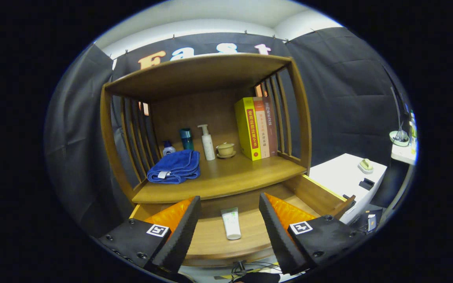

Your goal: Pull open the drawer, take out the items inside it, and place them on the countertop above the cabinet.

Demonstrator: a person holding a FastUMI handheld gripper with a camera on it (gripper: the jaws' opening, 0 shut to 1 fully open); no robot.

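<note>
Tongs [229, 214] spread over tube [231, 223]; towel [175, 167] beyond.

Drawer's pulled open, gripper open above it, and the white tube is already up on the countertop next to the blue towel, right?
Not quite. The gripper view shows the white tube lying in the open drawer, between the open gripper's fingers, not on the countertop. The rest holds.

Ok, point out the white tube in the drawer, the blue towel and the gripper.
white tube [231, 223]: gripper view, mid-body, lying in the open drawer between the fingers.
blue towel [175, 167]: gripper view, top fold, on the countertop.
gripper [228, 220]: gripper view, midway between open fingertips.
</note>
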